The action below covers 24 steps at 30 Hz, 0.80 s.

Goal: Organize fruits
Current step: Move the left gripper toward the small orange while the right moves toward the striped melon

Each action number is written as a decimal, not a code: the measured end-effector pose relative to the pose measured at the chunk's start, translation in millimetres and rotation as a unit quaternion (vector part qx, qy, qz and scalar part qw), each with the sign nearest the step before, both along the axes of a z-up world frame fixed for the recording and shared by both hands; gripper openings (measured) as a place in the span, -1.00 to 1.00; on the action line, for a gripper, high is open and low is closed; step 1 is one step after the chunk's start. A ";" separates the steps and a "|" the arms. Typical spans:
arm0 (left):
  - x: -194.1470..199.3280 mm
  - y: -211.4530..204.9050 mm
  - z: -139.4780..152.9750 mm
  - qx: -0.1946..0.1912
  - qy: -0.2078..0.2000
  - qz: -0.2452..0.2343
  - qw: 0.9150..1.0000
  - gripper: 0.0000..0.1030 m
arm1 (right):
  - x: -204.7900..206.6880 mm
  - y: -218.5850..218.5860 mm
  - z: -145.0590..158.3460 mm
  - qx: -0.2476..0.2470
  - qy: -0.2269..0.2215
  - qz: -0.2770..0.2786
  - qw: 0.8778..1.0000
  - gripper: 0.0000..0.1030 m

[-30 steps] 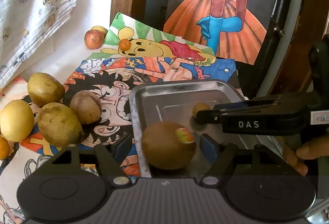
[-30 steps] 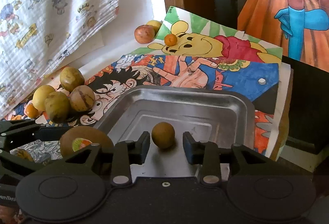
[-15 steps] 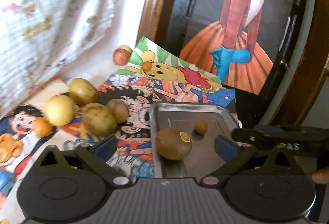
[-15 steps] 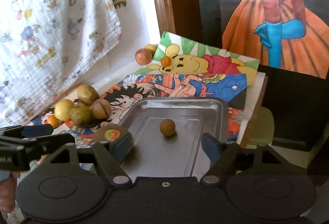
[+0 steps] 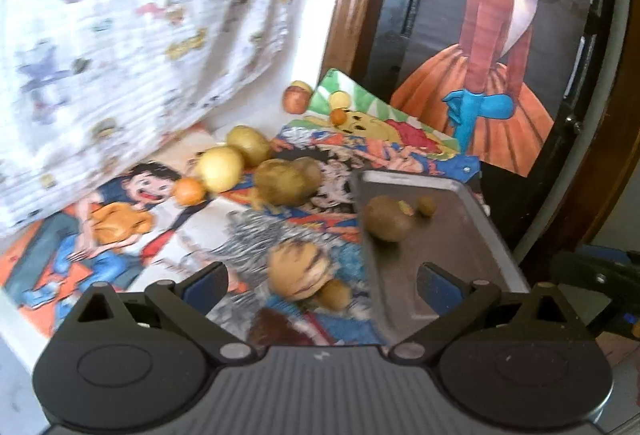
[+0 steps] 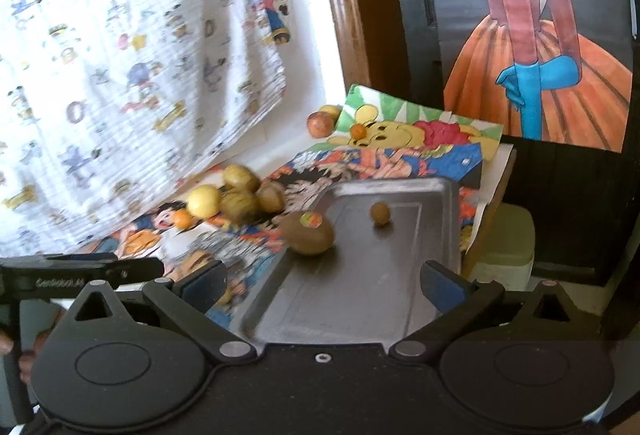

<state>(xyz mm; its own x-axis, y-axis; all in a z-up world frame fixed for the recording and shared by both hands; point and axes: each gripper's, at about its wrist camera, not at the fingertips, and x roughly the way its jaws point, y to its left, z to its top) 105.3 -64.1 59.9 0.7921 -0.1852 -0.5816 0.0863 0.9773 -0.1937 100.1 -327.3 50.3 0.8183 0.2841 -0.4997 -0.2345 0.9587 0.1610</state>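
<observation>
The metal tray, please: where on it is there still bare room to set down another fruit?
The metal tray is bare across its near half, in front of the kiwi, and along its right side past the small brown fruit. Only the far-left corner is occupied. Left of the tray, the fruit cluster on the cartoon posters is crowded.

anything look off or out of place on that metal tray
Mostly no. The kiwi sits hard against the metal tray's left rim rather than well inside it; whether it overhangs is unclear. The small brown fruit lies loose mid-tray. Nothing looks spilled or damaged.
</observation>
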 end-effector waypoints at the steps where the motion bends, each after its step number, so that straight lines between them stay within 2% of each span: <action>1: -4.4 6.1 0.2 0.002 0.002 0.004 1.000 0.99 | -6.7 3.3 -0.7 0.003 0.006 0.001 1.000 0.99; 7: -23.1 35.8 -3.7 0.009 0.004 0.022 1.000 0.99 | -36.3 24.0 -6.4 0.031 0.047 0.012 0.998 0.99; 12: -27.8 53.9 -7.7 0.009 0.009 0.037 0.999 0.99 | -44.2 50.2 6.2 0.060 0.069 0.034 0.995 0.99; 17: -33.5 73.6 -5.6 0.003 0.003 0.056 0.998 0.99 | -34.7 83.1 31.1 0.097 0.083 0.075 0.989 0.99; 24: -30.2 101.3 1.8 0.011 -0.007 0.084 0.996 0.99 | 1.3 124.6 73.9 0.136 0.083 0.118 0.980 0.99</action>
